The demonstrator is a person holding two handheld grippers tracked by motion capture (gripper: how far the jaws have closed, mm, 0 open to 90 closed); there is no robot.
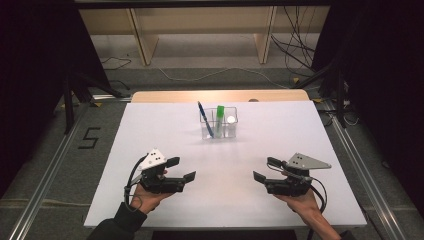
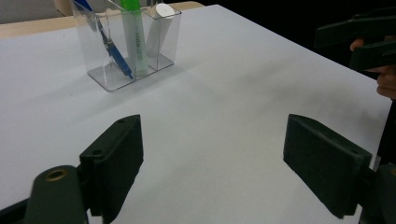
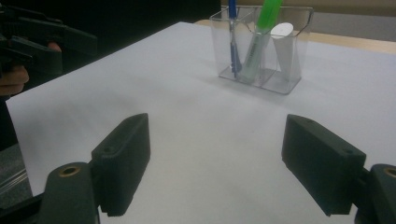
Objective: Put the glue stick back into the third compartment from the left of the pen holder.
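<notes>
One clear plastic organizer is standing on one white table, and it is showing three compartments. It is holding three items: one blue pen, one green marker and one white cylindrical item, which may be a glue stick, though the view is too coarse to confirm. Two handheld grippers are showing, one left gripper and one right gripper, each presenting two black jaws standing wide apart.

Left claw and right claw held low, jaws spread.

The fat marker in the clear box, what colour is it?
Bright green marker, seen best in the right gripper view.
</notes>
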